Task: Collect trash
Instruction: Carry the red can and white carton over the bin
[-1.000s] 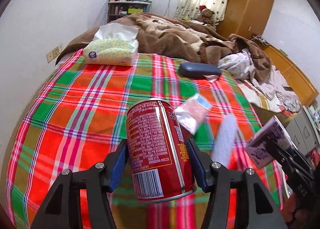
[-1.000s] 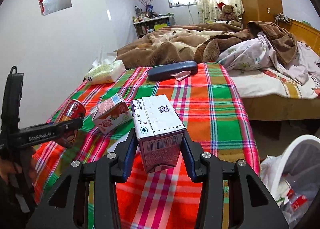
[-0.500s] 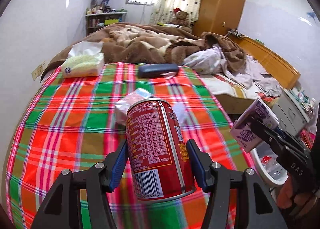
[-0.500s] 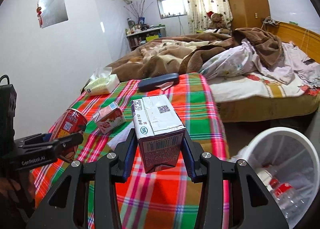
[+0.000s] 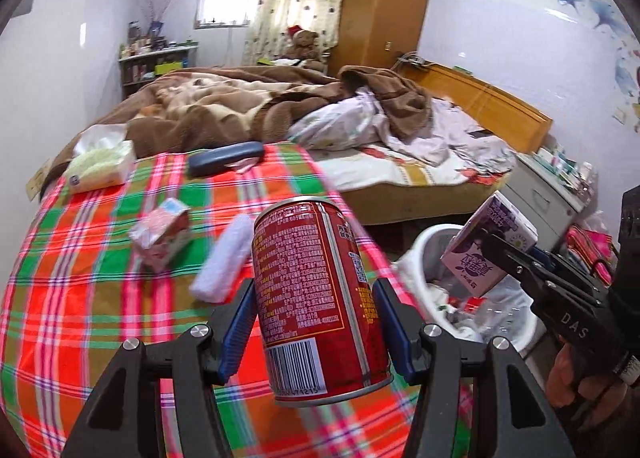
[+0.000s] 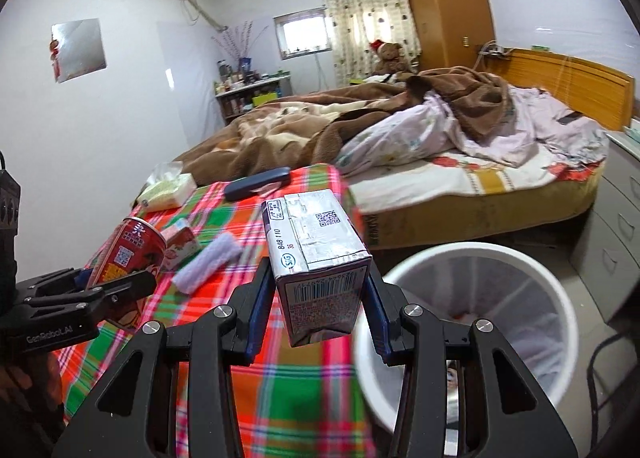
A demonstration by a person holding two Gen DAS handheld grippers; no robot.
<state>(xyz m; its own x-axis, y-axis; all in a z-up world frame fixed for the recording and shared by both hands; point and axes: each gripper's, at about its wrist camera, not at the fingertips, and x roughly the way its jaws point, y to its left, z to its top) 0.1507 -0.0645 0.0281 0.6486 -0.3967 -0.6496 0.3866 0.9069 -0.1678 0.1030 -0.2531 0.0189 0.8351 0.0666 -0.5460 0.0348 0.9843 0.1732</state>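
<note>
My left gripper [image 5: 318, 328] is shut on an upright red drink can [image 5: 318, 298], held in the air above the plaid blanket [image 5: 80, 298]. The right gripper [image 6: 320, 298] is shut on a purple drink carton [image 6: 316, 258], close to the rim of the white lined trash bin [image 6: 520, 278]. From the left wrist view that same carton [image 5: 488, 242] hangs over the bin [image 5: 432, 242], which holds some rubbish. The can [image 6: 132, 254] and left gripper show at the left of the right wrist view. On the blanket lie a small pink carton [image 5: 162, 232] and a white roll [image 5: 224, 262].
A tissue pack [image 5: 100, 164] and a dark blue case [image 5: 226, 158] lie further back on the blanket. Beyond is a bed with a brown blanket [image 5: 224, 106] and pale bedding. A grey drawer unit [image 5: 548, 202] stands right of the bin. A wooden wardrobe [image 5: 384, 6] fills the far corner.
Both hands have swung to the right, off the plaid blanket toward the bin, which has come into full view. The can and the carton stay gripped throughout.
</note>
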